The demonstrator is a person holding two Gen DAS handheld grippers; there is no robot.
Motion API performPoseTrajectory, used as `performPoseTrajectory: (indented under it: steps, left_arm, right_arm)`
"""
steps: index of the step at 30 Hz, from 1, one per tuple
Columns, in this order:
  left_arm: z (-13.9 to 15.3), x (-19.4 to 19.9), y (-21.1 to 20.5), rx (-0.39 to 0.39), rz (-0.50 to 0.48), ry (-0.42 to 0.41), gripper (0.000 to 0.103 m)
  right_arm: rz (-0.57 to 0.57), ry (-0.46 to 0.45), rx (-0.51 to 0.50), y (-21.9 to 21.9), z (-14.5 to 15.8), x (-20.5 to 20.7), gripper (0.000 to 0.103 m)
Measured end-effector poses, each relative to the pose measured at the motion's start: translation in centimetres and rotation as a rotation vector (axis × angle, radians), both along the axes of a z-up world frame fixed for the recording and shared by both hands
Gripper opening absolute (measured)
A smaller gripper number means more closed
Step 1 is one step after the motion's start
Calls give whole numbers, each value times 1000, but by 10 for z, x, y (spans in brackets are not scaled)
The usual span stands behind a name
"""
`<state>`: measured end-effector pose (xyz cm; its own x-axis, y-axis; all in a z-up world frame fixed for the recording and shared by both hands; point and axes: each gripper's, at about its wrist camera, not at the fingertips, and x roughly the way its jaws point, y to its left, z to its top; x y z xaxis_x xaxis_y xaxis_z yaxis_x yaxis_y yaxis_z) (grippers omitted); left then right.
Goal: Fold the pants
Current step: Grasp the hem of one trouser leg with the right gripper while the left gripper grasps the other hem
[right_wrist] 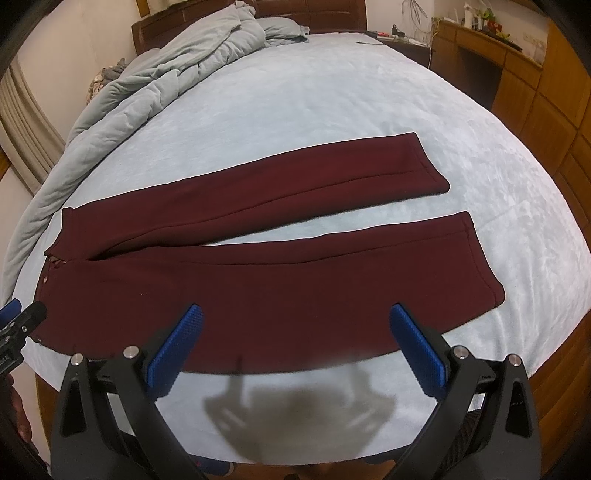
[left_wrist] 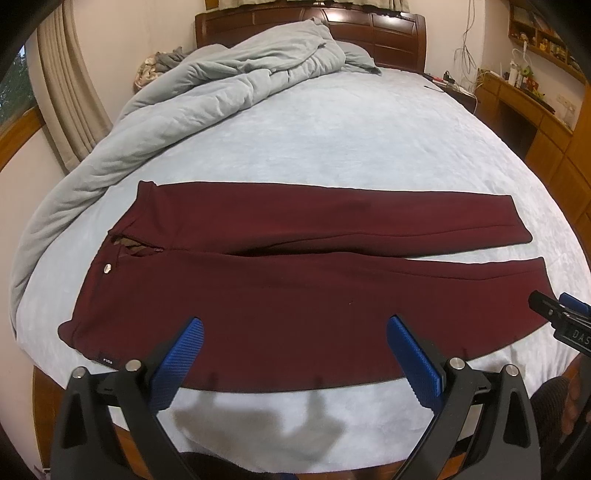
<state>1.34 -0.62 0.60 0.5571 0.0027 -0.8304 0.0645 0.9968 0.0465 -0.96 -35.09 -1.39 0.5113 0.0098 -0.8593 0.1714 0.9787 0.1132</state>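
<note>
Dark maroon pants (left_wrist: 295, 280) lie flat across the near part of the bed, waistband to the left, both legs running right with a narrow gap between them. They also show in the right wrist view (right_wrist: 258, 266). My left gripper (left_wrist: 295, 325) is open and empty, hovering above the near leg close to the waist. My right gripper (right_wrist: 295, 314) is open and empty above the near leg toward its cuff. Each gripper's tip shows at the edge of the other's view, the right one (left_wrist: 561, 314) and the left one (right_wrist: 22, 317).
The bed (left_wrist: 351, 140) has a light blue sheet. A rumpled grey-blue duvet (left_wrist: 192, 96) is piled along the left side and head. A wooden headboard (left_wrist: 388, 29) stands at the back, wooden desk and cabinets (right_wrist: 517, 81) to the right.
</note>
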Motion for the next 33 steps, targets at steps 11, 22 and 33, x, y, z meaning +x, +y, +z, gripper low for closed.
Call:
performPoseTrajectory:
  steps: [11,22,33]
  left_arm:
    - [-4,26,-19,8,-30,8,99]
    - [-28,159,-84,-109,-110,-6,99]
    - [-74,219,-128,-142,-229,135,99]
  right_arm:
    - [-15,-95,-39,-67,14,34,100]
    - [13,107,72,-236,-50,204,100]
    - [135,210,104,-240,-109,267,101]
